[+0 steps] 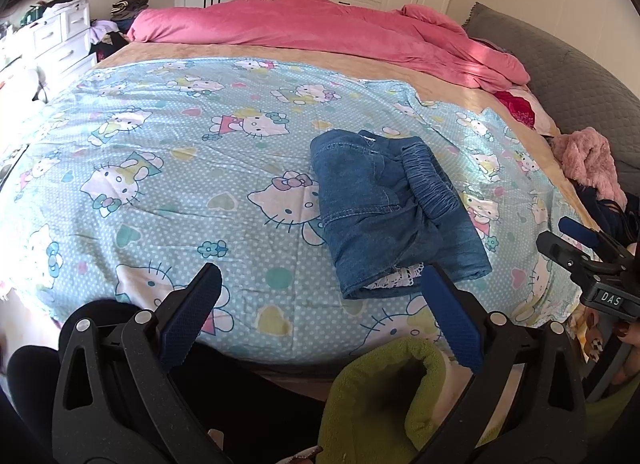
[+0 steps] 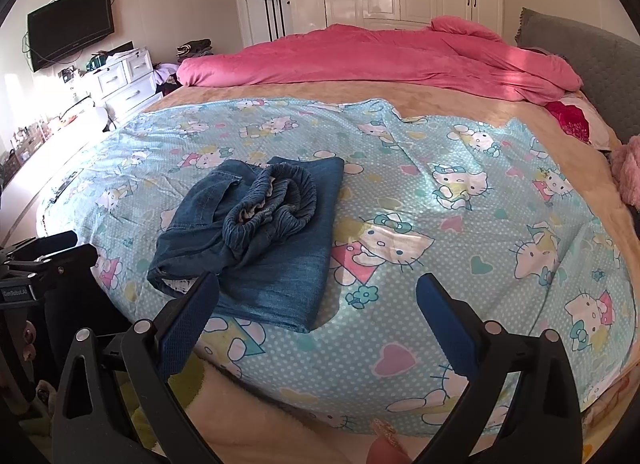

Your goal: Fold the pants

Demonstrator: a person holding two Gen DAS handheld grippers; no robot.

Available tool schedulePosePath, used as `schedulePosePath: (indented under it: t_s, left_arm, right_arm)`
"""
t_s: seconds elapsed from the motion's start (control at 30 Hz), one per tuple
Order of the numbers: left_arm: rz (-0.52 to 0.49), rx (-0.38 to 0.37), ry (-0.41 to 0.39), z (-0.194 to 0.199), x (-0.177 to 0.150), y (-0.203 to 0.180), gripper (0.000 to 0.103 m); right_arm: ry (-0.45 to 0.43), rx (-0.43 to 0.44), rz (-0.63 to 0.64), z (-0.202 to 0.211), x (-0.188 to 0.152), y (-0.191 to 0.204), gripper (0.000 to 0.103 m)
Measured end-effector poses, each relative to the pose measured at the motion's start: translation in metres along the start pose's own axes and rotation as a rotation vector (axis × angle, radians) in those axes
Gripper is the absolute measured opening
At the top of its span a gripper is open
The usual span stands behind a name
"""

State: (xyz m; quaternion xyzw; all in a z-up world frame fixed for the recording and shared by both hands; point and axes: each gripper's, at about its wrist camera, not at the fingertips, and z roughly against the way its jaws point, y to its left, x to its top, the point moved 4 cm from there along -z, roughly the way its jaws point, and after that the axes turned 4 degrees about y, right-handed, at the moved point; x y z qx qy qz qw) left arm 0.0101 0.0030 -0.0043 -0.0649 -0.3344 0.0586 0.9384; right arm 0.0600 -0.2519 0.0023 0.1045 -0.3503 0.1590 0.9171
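Blue denim pants [image 1: 394, 208] lie folded into a compact bundle on the light-blue cat-print sheet [image 1: 160, 168], elastic waistband on top. In the right wrist view the pants [image 2: 256, 236] sit left of centre. My left gripper [image 1: 320, 284] is open and empty, held over the near bed edge, just short of the bundle. My right gripper [image 2: 318, 296] is open and empty, right of the bundle and back from it. The right gripper also shows at the right edge of the left wrist view [image 1: 580, 248]; the left gripper shows at the left edge of the right wrist view [image 2: 48, 256].
A pink duvet [image 1: 320, 28] is heaped at the far side of the bed. A grey headboard [image 1: 568, 76] and a pink fluffy garment [image 1: 592, 160] are at the right. A white dresser [image 2: 124, 80] and a wall TV [image 2: 70, 34] stand at the left. A green fleece sleeve [image 1: 392, 392] is near me.
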Motion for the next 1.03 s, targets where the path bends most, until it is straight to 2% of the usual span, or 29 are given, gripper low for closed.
schedulePosePath:
  t_s: [0.47,0.53,0.67,0.73,0.83,0.9,0.97,1.03]
  left_arm:
    - [-0.034,-0.021,0.002,0.003,0.0,-0.009,0.094]
    - [-0.044,0.0,0.004,0.003,-0.001,-0.009,0.094]
    - [-0.018,0.102,0.012,-0.002,0.003,0.003,0.094]
    - [0.011,0.093,0.002,-0.003,0.007,0.013,0.094]
    - [0.09,0.085,0.041,-0.017,0.021,0.046,0.094]
    - [0.151,0.085,0.083,-0.036,0.036,0.081,0.094]
    - [0.194,0.143,0.113,-0.055,0.052,0.123,0.094]
    - [0.203,0.268,0.142,-0.077,0.074,0.172,0.094]
  right_arm:
    - [0.01,-0.034,-0.003,-0.001,0.006,-0.008,0.098]
    - [0.017,-0.043,-0.012,-0.003,0.006,-0.013,0.098]
    - [0.032,-0.073,-0.045,-0.01,0.003,-0.028,0.098]
    - [0.037,-0.092,-0.066,-0.015,0.003,-0.04,0.098]
    - [0.046,-0.141,-0.11,-0.028,0.008,-0.07,0.098]
    - [0.044,-0.18,-0.141,-0.039,0.015,-0.099,0.098]
    - [0.065,-0.285,-0.158,-0.058,0.028,-0.146,0.098]
    - [0.112,-0.365,-0.227,-0.078,0.042,-0.204,0.098]
